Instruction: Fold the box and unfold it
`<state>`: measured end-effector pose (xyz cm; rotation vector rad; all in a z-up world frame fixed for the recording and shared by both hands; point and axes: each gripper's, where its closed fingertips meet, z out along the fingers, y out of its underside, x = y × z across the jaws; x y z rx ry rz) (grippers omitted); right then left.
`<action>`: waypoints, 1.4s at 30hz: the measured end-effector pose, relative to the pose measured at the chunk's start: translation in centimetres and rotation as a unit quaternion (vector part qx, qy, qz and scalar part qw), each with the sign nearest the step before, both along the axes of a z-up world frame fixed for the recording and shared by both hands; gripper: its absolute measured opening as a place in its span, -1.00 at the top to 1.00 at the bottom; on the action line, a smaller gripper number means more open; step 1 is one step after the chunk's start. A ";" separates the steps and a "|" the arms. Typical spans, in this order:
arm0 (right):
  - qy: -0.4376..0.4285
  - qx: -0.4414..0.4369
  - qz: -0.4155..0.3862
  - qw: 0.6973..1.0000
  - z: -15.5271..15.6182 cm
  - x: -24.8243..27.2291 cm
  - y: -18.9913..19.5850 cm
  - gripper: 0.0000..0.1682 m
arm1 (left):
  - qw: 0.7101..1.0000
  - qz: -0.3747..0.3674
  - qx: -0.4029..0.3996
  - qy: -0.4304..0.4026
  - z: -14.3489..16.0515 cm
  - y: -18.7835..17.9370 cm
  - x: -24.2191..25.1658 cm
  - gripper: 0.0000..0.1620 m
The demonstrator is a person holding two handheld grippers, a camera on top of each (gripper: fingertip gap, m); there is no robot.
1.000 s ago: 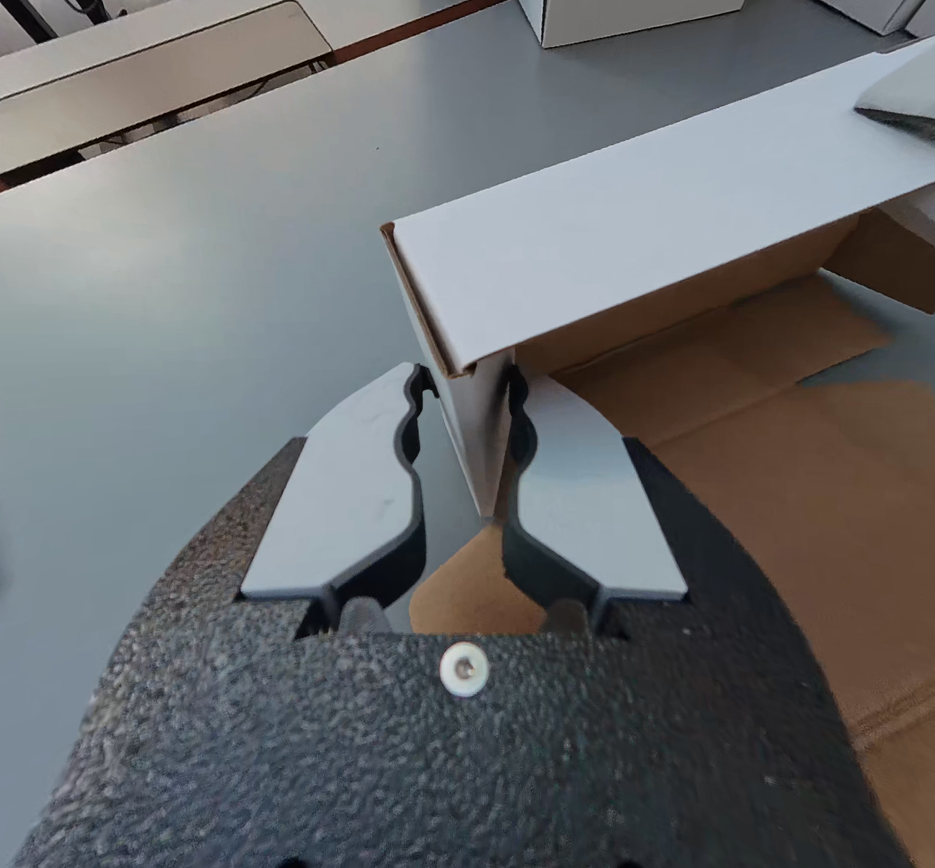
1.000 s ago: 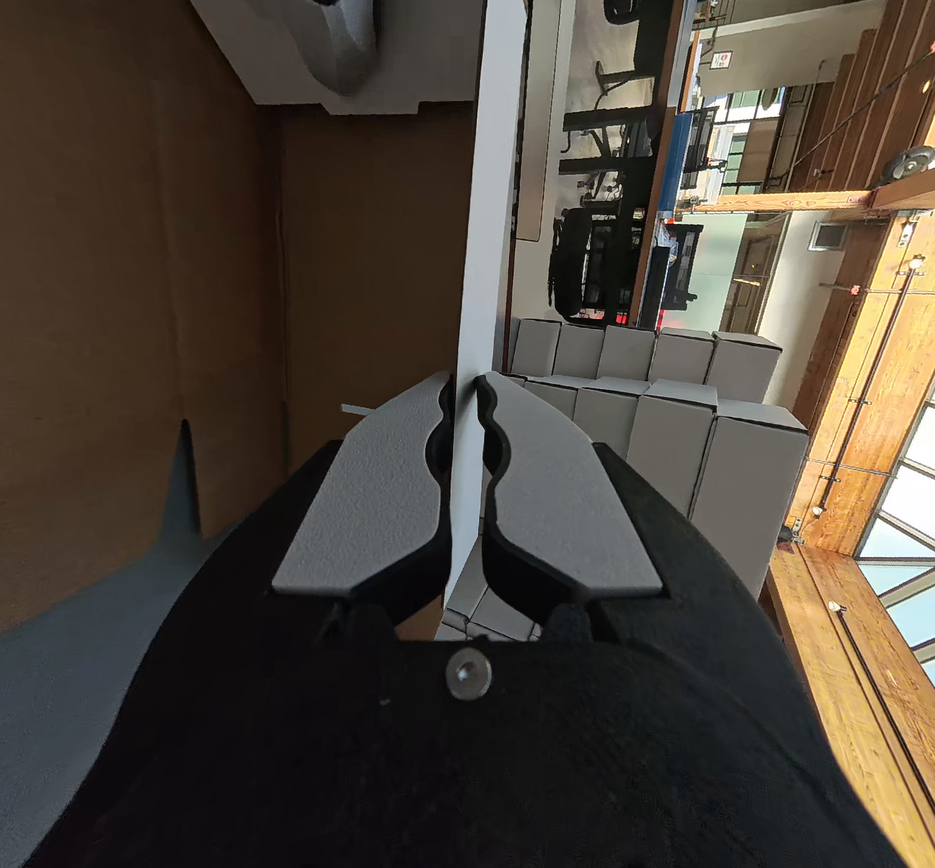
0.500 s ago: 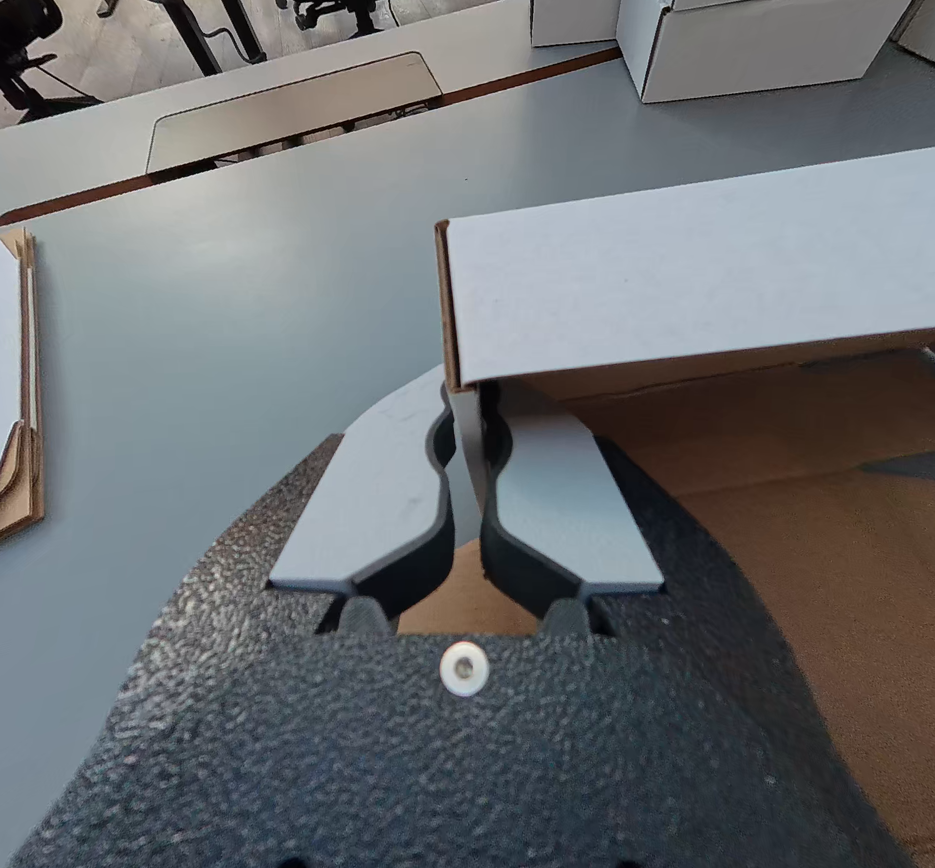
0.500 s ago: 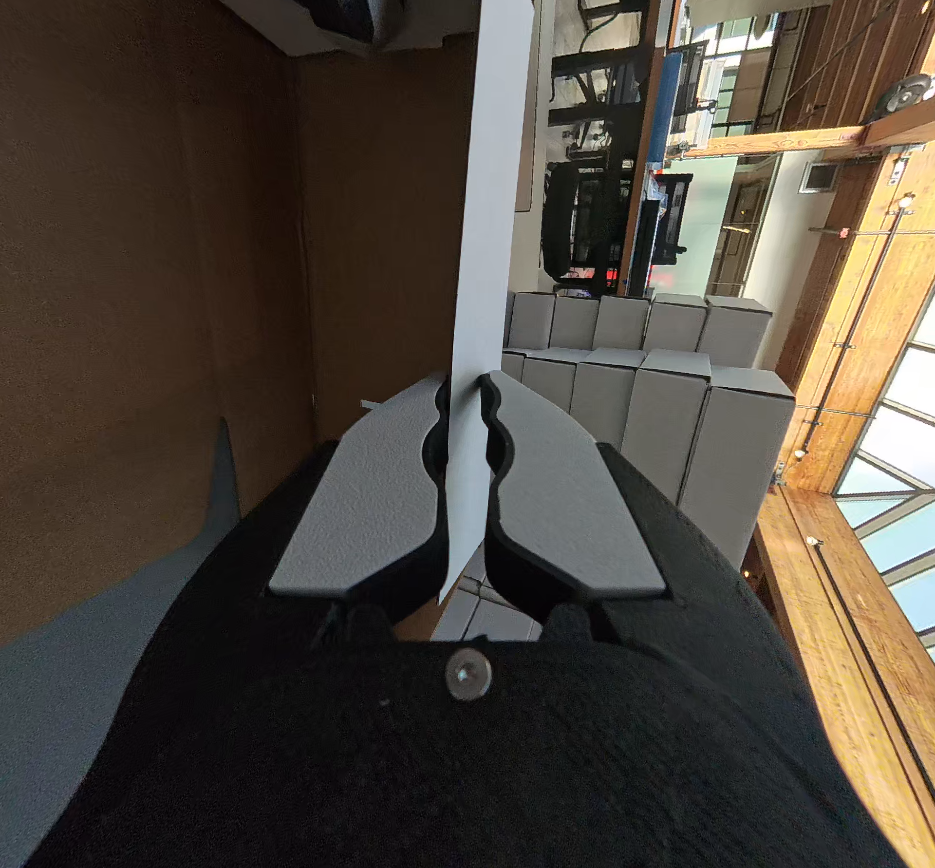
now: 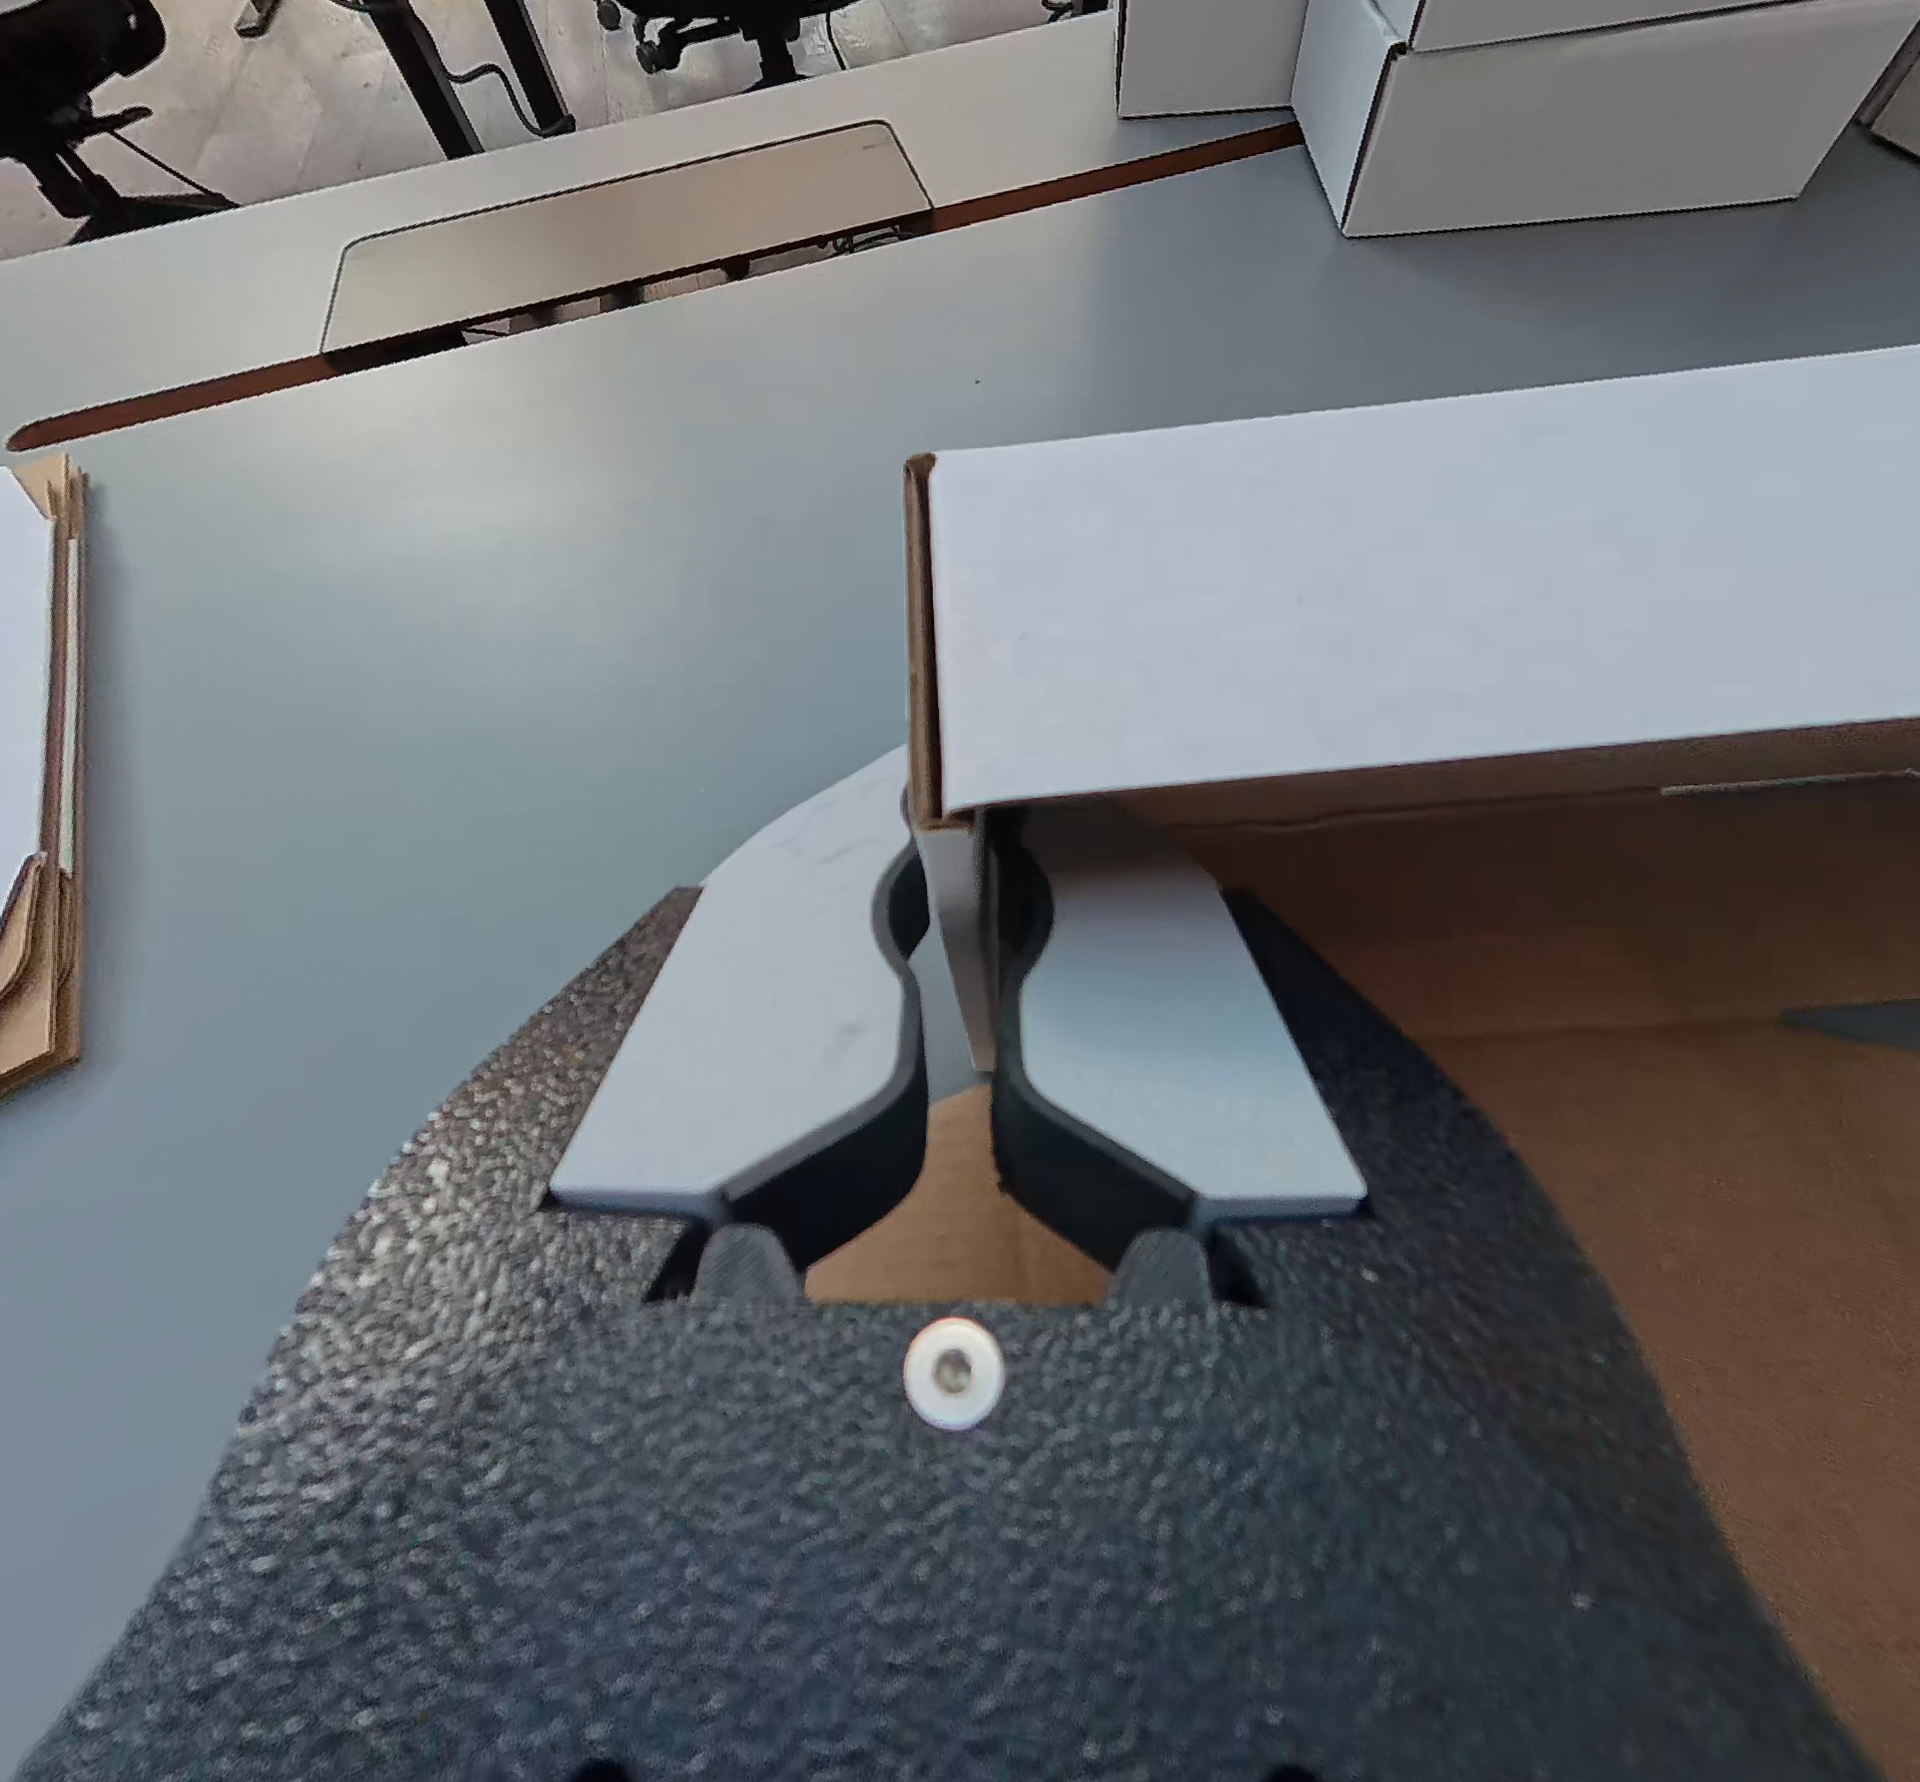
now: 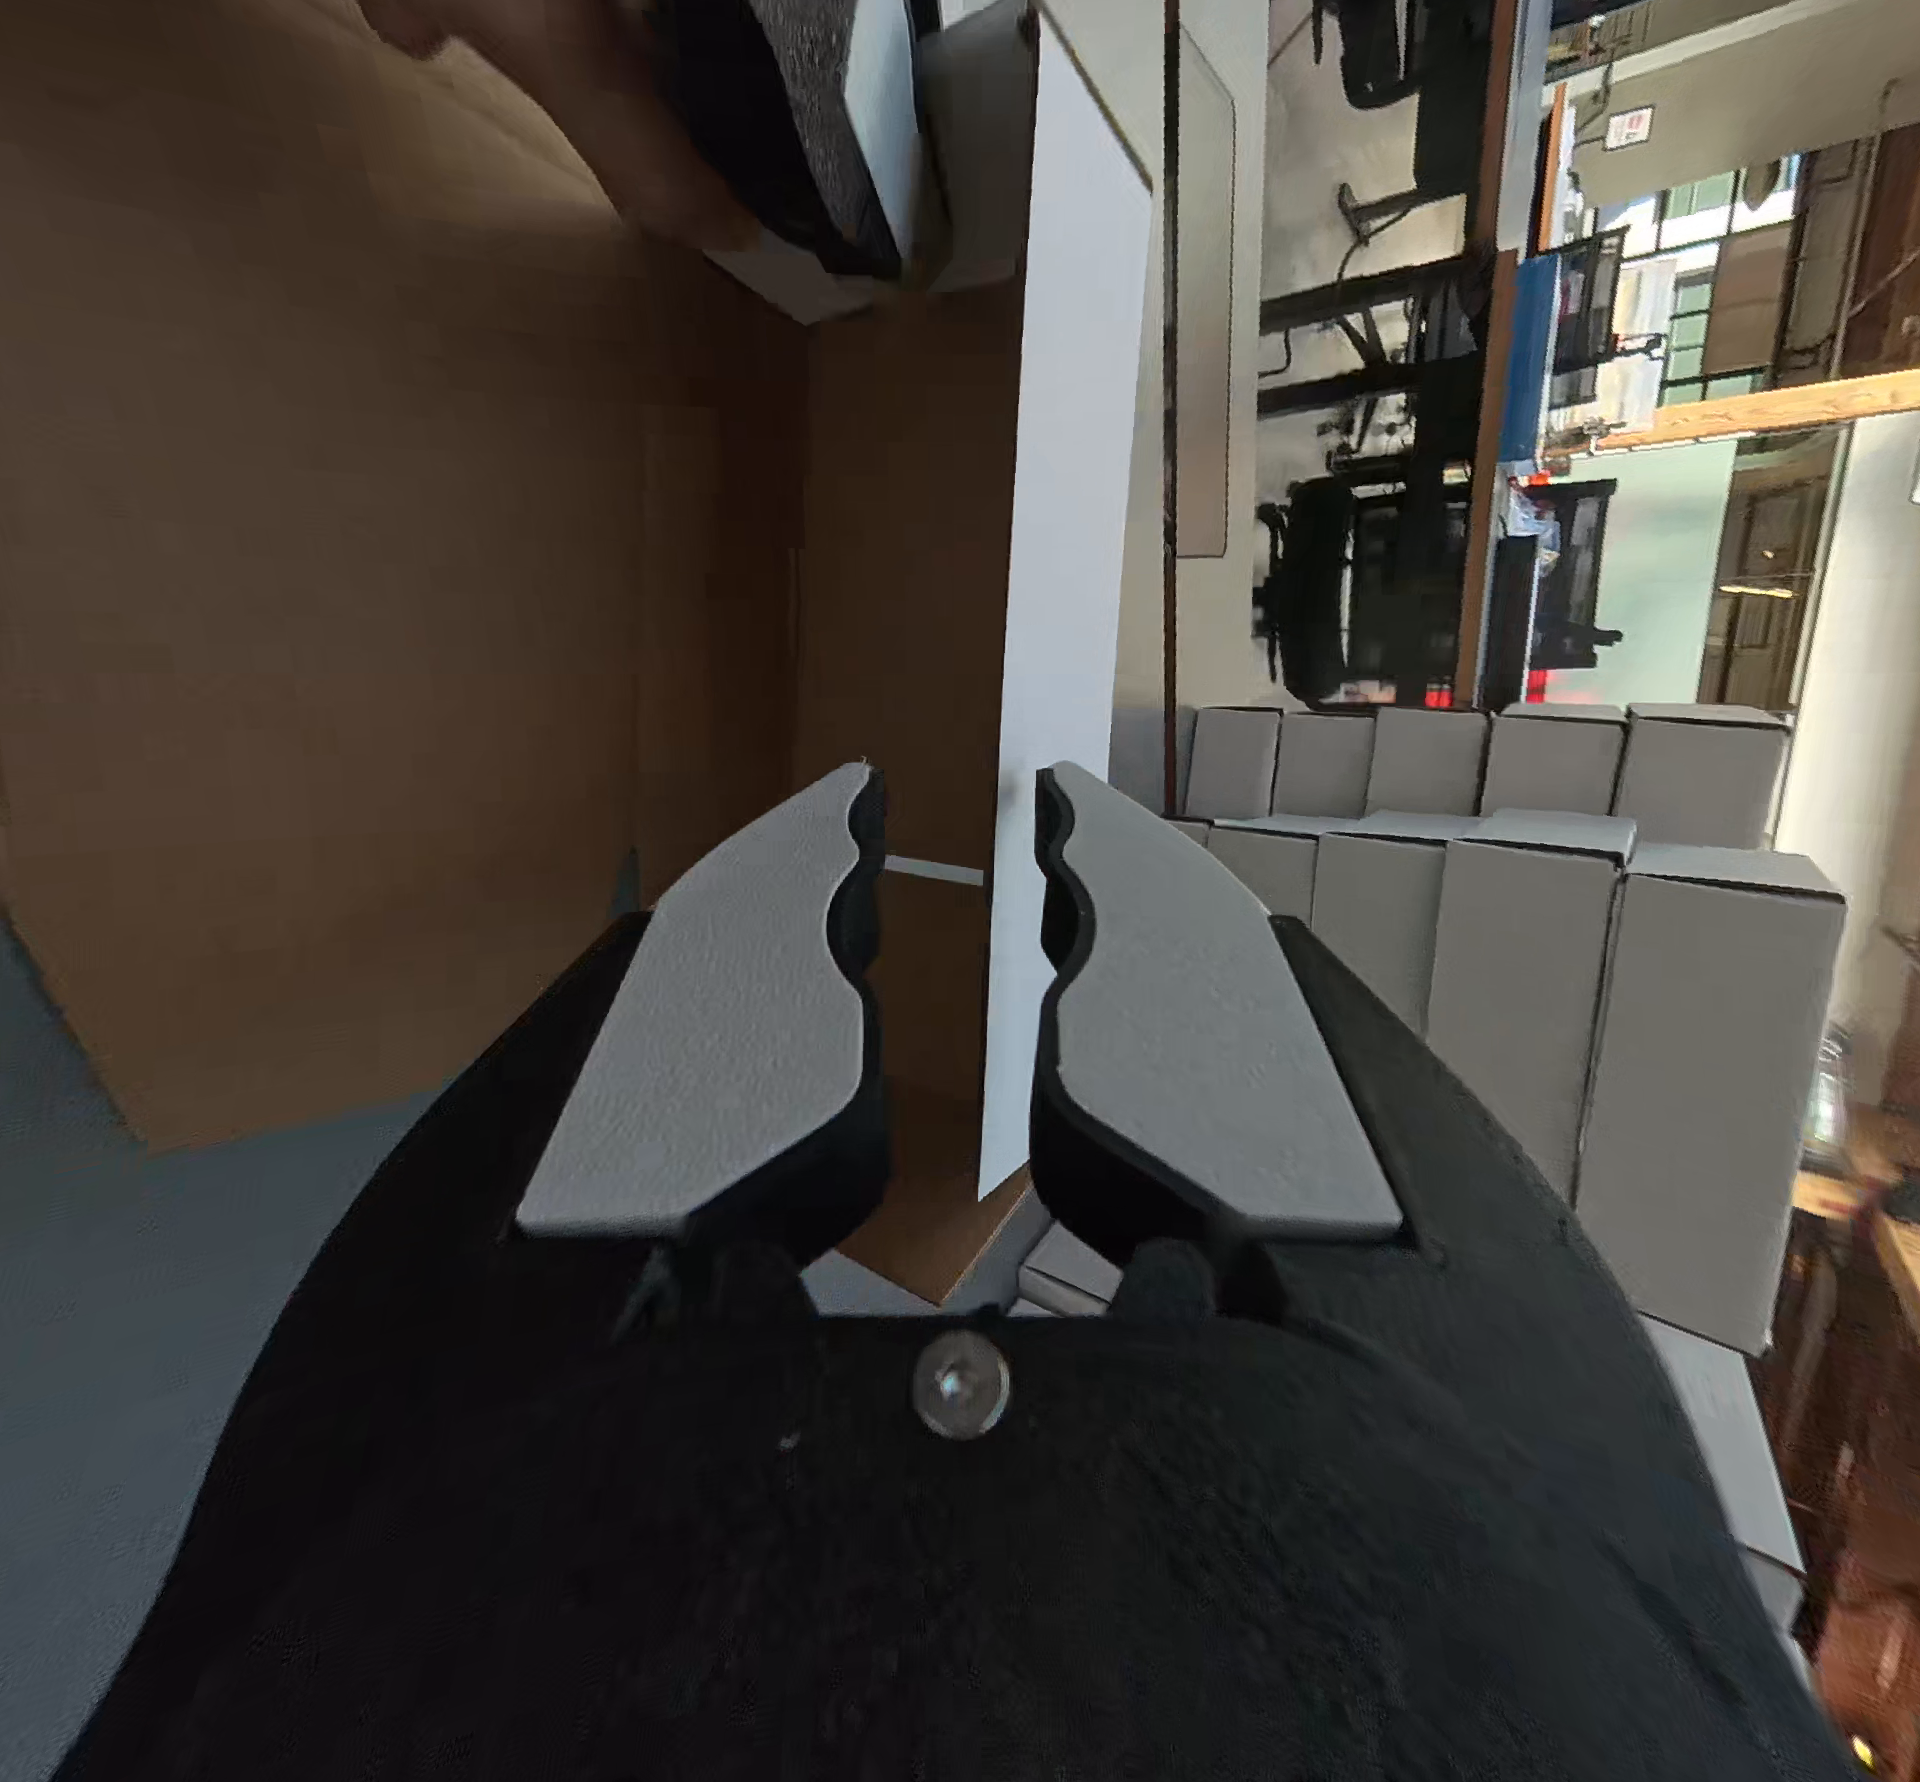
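The cardboard box (image 5: 1403,610) is white outside and brown inside, and lies partly folded on the grey table (image 5: 468,641). Its long wall is folded over the brown base. My left gripper (image 5: 961,859) is shut on the small white end flap (image 5: 961,963) at the wall's left corner. In the right wrist view the same wall (image 6: 1070,485) stands edge-on between the fingers of my right gripper (image 6: 956,797). That gripper is open, and the wall is close to its right finger (image 6: 1174,1005). The left gripper (image 6: 831,70) shows at the far end of the wall.
Several closed white boxes (image 5: 1610,70) stand at the table's far right; they also show stacked in the right wrist view (image 6: 1558,901). A pile of flat cardboard blanks (image 5: 31,745) lies at the left edge. Office chairs and desks stand beyond the table.
My right gripper has opened and let go of the long wall. My left gripper has closed on the end flap, and its view now looks farther across the table.
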<state>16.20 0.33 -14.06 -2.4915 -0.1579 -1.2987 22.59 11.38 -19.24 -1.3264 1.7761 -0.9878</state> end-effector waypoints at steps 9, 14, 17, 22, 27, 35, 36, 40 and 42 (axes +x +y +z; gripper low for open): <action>-0.096 0.122 0.016 0.988 4.9 2.5 4.4 1.00 | 1.000 -0.002 -0.011 0.005 -0.1 0.0 0.0 0.91; -0.061 0.021 -0.005 0.998 0.8 3.5 5.0 1.00 | 1.000 -0.004 -0.016 0.010 -0.2 0.0 0.0 0.91; -0.035 0.043 -0.024 0.998 0.3 3.4 5.0 1.00 | 1.000 -0.006 -0.021 0.012 -0.2 0.0 0.0 0.91; -0.071 0.040 -0.032 0.996 0.4 3.4 5.0 1.00 | 1.000 -0.005 -0.018 0.011 -0.2 0.0 0.0 0.92; -0.164 0.100 -0.021 0.981 3.4 1.5 4.4 1.00 | 0.999 0.008 -0.032 -0.003 0.3 0.5 -0.1 0.91; -0.210 0.120 -0.108 0.964 5.7 2.6 -1.7 1.00 | 0.995 0.065 -0.051 -0.053 4.2 3.5 -0.3 0.92; -0.212 0.111 -0.115 0.964 5.5 2.9 -1.9 1.00 | 0.995 0.069 -0.049 -0.057 4.7 3.6 -0.4 0.91; -0.183 0.124 -0.136 0.966 4.5 3.1 -2.0 1.00 | 0.993 0.083 -0.032 -0.073 5.9 4.4 -0.5 0.90; -0.179 0.124 -0.136 0.966 4.1 2.8 -1.7 1.00 | 0.992 0.091 -0.036 -0.074 6.4 5.2 -0.6 0.90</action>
